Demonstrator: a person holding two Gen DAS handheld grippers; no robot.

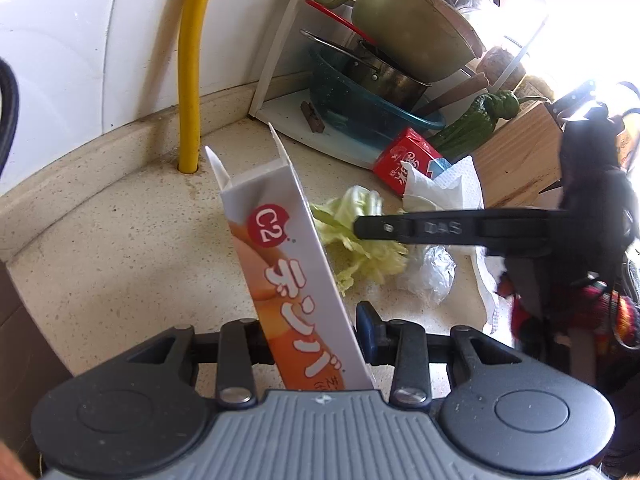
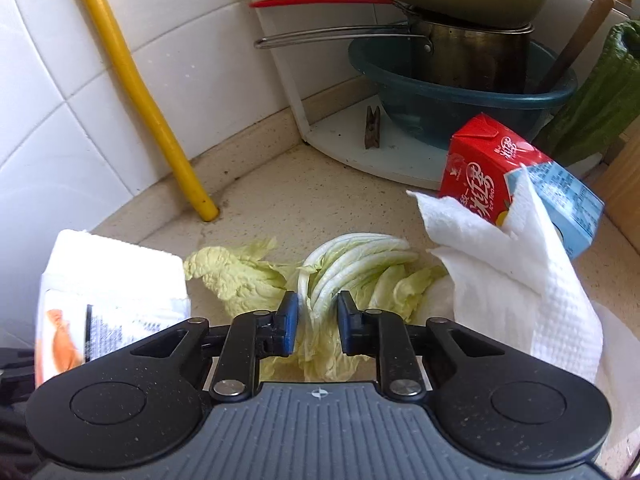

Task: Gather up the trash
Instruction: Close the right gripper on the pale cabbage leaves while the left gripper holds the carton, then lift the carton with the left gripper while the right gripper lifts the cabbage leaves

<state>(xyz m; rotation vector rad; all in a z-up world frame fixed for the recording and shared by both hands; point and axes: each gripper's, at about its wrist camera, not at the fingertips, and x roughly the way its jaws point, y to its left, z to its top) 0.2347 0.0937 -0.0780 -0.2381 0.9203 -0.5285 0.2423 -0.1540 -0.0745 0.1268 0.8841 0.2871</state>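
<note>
Trash lies all over the speckled counter [image 2: 280, 200] in the corner by the white tiled wall. A pale green cabbage leaf [image 2: 352, 264] sits in the middle. In the right wrist view the right gripper [image 2: 318, 320] has its two blue pads on either side of the leaf's white ribs. The pads are close together, but I cannot tell if they press on the leaf or only sit beside it.

The left gripper [image 1: 316, 328] is closed on a tall white and orange box [image 1: 288, 264]. The box stands up tilted between its pads, with its open flaps at the far end. In the right wrist view the same box shows at the near left.

To the right of the leaf is a crumpled white paper towel [image 2: 512, 276]. It leans on a red drink carton [image 2: 500, 168] that lies tipped over just behind it. A clear bit of plastic wrap [image 1: 430, 276] lies near the leaf in the left wrist view.

Far back, a blue basin [image 2: 460, 112] holds a metal pot [image 2: 472, 56]. They sit on a white corner shelf [image 2: 348, 136]. A yellow pipe [image 2: 132, 80] runs down the wall into the counter on the left. A green pepper [image 1: 476, 120] rests on the far right.
</note>
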